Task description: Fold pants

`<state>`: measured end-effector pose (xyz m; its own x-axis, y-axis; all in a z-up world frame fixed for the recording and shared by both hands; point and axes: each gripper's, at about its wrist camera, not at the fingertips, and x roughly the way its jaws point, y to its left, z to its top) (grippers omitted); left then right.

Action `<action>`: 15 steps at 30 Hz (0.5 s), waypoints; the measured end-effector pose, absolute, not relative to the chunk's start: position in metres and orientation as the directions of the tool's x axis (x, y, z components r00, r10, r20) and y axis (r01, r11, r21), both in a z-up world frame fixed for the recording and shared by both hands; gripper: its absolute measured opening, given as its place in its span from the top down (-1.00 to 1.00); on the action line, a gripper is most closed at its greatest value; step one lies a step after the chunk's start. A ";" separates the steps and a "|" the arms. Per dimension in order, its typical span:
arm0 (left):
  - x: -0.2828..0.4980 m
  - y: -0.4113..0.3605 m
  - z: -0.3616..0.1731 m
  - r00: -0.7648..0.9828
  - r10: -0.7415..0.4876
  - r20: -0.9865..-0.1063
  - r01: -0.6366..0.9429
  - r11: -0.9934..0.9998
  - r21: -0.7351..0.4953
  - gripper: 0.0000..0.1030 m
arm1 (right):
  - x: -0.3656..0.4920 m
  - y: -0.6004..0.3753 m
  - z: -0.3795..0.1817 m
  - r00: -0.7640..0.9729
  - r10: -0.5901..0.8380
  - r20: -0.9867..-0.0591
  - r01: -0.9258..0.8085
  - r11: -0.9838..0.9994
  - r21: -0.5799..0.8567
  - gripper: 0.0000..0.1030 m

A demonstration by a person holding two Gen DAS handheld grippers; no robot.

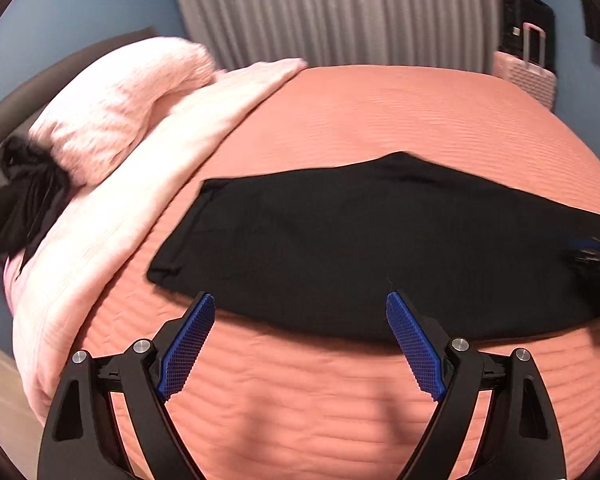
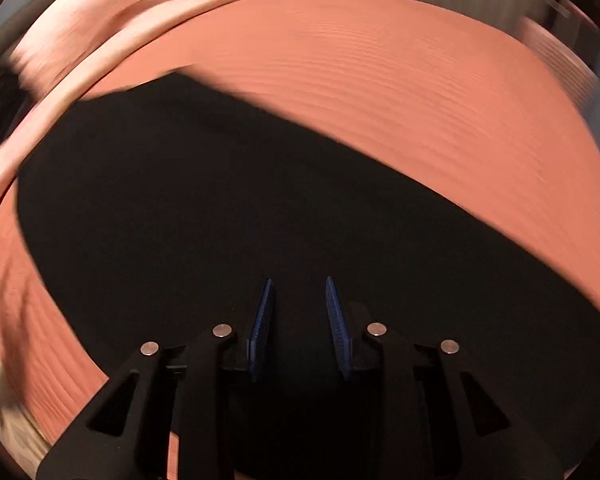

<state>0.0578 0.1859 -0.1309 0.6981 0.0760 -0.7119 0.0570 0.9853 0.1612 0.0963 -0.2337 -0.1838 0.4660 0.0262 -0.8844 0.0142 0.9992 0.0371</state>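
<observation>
Black pants point(image 1: 360, 240) lie flat across a salmon bedspread point(image 1: 380, 112), folded lengthwise, one end toward the pillows at left. My left gripper point(image 1: 300, 304) is open wide and empty, its blue pads at the near edge of the pants. In the left wrist view my right gripper point(image 1: 596, 254) shows as a dark blur at the pants' right end. In the blurred right wrist view the right gripper point(image 2: 298, 286) is over the pants point(image 2: 220, 220) with a narrow gap between its pads; whether cloth is pinched cannot be told.
A pale pink blanket point(image 1: 148, 176) and a pink pillow point(image 1: 116, 104) lie at the bed's left, with a black garment point(image 1: 24, 204) beside them. A pink suitcase point(image 1: 526, 74) stands by the grey curtain point(image 1: 332, 8) at the far right.
</observation>
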 end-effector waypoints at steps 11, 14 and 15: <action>0.054 0.026 -0.121 0.609 -0.042 -0.792 0.183 0.979 0.089 -0.67 | -0.059 -0.481 -0.174 0.543 -0.129 -0.830 0.413 0.902 0.130 0.37; 0.046 -0.015 -0.121 0.607 -0.018 -0.794 0.215 0.966 0.142 -0.67 | -0.079 -0.505 -0.178 0.574 -0.086 -0.815 0.402 0.896 0.188 0.38; 0.043 -0.028 -0.120 0.609 -0.012 -0.793 0.230 0.960 0.162 -0.67 | -0.087 -0.512 -0.173 0.576 -0.115 -0.810 0.448 0.872 0.195 0.35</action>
<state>0.0427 -0.0275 -0.1205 0.6089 -0.0124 -0.7932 0.2303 0.9596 0.1617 -0.0873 -0.5117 -0.1730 0.5756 -0.1149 -0.8096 0.4484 0.8723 0.1950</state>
